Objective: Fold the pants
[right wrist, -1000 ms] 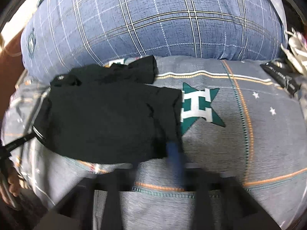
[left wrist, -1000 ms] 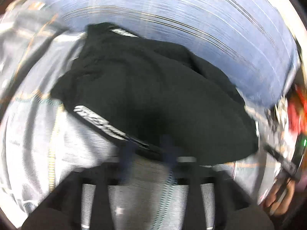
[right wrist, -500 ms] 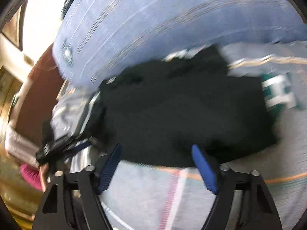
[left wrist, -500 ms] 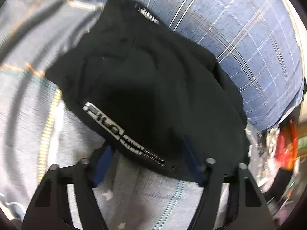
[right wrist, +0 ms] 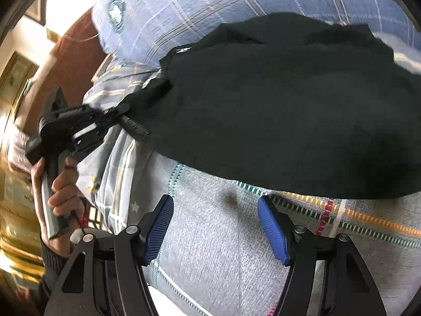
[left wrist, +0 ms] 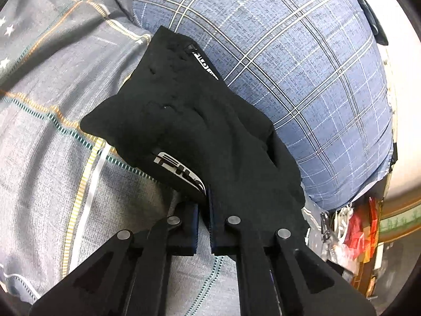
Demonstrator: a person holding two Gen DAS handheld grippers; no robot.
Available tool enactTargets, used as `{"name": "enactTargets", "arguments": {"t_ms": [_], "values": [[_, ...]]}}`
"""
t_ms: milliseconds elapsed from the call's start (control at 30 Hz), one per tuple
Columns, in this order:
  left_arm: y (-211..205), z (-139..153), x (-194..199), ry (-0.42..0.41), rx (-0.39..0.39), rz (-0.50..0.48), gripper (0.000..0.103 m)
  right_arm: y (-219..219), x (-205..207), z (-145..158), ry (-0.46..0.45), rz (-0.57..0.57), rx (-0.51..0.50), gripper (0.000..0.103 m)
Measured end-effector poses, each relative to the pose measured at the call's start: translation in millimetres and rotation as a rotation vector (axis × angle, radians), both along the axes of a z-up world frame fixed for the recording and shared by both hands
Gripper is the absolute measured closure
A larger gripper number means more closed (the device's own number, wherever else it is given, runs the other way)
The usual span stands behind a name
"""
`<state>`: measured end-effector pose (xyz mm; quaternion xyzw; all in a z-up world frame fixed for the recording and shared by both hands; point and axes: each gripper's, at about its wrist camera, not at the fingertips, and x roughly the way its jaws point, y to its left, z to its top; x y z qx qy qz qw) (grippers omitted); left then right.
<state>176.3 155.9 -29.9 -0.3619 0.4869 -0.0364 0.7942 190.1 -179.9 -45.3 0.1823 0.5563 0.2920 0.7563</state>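
Pants [left wrist: 200, 131]: black, folded into a rumpled bundle, lying on the grey bedspread, far edge against the blue pillow; white lettering on the waistband at the near edge.
Left gripper [left wrist: 204, 202]: jaws narrowed almost together, pinching the near hem of the pants right by the lettering; seen also from the right wrist view [right wrist: 123, 121], at the left corner of the garment.
Left hand [right wrist: 59, 189]: wrapped around the gripper handle, at the left edge of the bed.
Right gripper [right wrist: 215, 223]: jaws standing moderately wide, blue pads [right wrist: 160, 226] bare, nothing between them; poised over the bedspread just near of the pants' near edge, not touching the cloth.
Bedspread [left wrist: 47, 184]: grey, striped in orange, green and white, small stars.
Pillow [left wrist: 302, 73]: blue plaid, far side, touching the pants.
Clutter [left wrist: 355, 231]: red and white items, right of the bed, indistinct.
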Motion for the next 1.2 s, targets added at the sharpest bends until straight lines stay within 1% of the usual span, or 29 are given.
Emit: {"name": "enactTargets", "arguments": {"t_ms": [67, 133, 167, 200, 267, 300, 333, 367, 400, 433, 567, 733, 800, 833, 867, 900, 933, 967, 1000, 1033, 1067, 1100, 1133, 1167, 1200], "values": [[2.6, -3.7, -0.2, 0.009, -0.018, 0.005, 0.099, -15.3, 8.8, -5.1, 0.051, -0.076, 0.102, 0.035], [7.0, -7.1, -1.8, 0.019, -0.032, 0.011, 0.099, -31.9, 12.6, -6.8, 0.058, -0.154, 0.137, 0.034], [8.3, -8.6, -1.6, 0.022, -0.039, 0.011, 0.099, -44.9, 15.1, -10.5, 0.074, -0.216, 0.159, 0.033], [1.4, -9.6, -0.2, 0.026, -0.040, 0.010, 0.099, -53.0, 17.3, -13.0, 0.088, -0.255, 0.185, 0.036], [1.1, -10.5, -2.5, 0.030, -0.038, 0.004, 0.099, -70.7, 19.9, -20.2, 0.118, -0.338, 0.250, 0.041], [-0.2, -10.0, -3.0, 0.030, -0.031, 0.000, 0.099, -73.3, 20.7, -21.4, 0.122, -0.358, 0.248, 0.051], [-0.9, -9.7, -4.1, 0.030, -0.023, -0.003, 0.099, -76.0, 20.9, -21.4, 0.120, -0.380, 0.216, 0.075], [-1.2, -9.1, -5.0, 0.029, -0.018, -0.006, 0.099, -77.8, 22.2, -20.5, 0.113, -0.390, 0.187, 0.089], [-2.0, -7.9, -6.8, 0.026, -0.013, -0.010, 0.099, -78.9, 21.3, -19.3, 0.113, -0.391, 0.179, 0.101], [-3.0, -4.5, -10.3, 0.021, -0.003, -0.015, 0.099, -80.2, 19.9, -16.8, 0.107, -0.392, 0.177, 0.101], [-7.1, 4.8, -33.6, 0.016, 0.018, -0.025, 0.099, -78.5, 11.6, 0.1, 0.042, -0.362, 0.103, 0.101], [-7.6, 8.9, -73.3, 0.020, 0.089, -0.016, 0.099, -75.2, -19.6, 17.2, -0.007, -0.318, 0.064, 0.101], [-5.7, 5.0, -83.3, 0.022, 0.094, -0.005, 0.099, -72.4, -32.7, 23.2, -0.016, -0.306, 0.051, 0.101], [-7.3, 0.8, -85.7, 0.033, 0.108, -0.009, 0.098, -70.8, -38.8, 19.1, -0.012, -0.298, 0.031, 0.100], [-9.9, -3.8, -85.7, 0.049, 0.129, -0.016, 0.097, -69.9, -43.5, 11.7, -0.006, -0.278, -0.004, 0.098], [-11.6, -10.9, -84.3, 0.077, 0.142, -0.014, 0.096, -67.8, -39.3, 6.7, 0.001, -0.276, -0.028, 0.094], [-11.9, -15.7, -82.2, 0.098, 0.146, -0.008, 0.096, -66.1, -38.6, 0.5, 0.020, -0.278, -0.033, 0.087], [-13.8, -16.7, -79.9, 0.107, 0.165, -0.020, 0.092, -68.3, -35.6, -4.4, 0.052, -0.274, -0.008, 0.084], [-15.3, -14.0, -79.9, 0.103, 0.195, -0.030, 0.087, -73.0, -35.9, -2.4, 0.052, -0.278, 0.029, 0.076], [-16.7, -8.4, -81.8, 0.086, 0.225, -0.032, 0.083, -79.0, -36.8, 3.3, 0.036, -0.289, 0.042, 0.059], [-18.0, -2.2, -85.5, 0.061, 0.252, -0.033, 0.069, -86.4, -40.5, 14.8, -0.009, -0.295, 0.035, 0.051], [-19.1, 5.1, -91.1, 0.029, 0.284, -0.029, 0.051, -93.4, -45.4, 23.5, -0.049, -0.299, 0.023, 0.039], [-20.1, 13.3, -99.2, -0.007, 0.321, -0.014, 0.044, -103.5, -50.9, 35.6, -0.101, -0.317, -0.002, 0.036], [-20.9, 16.8, -104.4, -0.025, 0.336, -0.005, 0.041, -113.0, -54.2, 42.4, -0.131, -0.337, -0.024, 0.036], [-23.0, 21.9, -111.1, -0.053, 0.344, 0.000, 0.041, -126.4, -57.7, 49.2, -0.162, -0.371, -0.058, 0.036]]}}
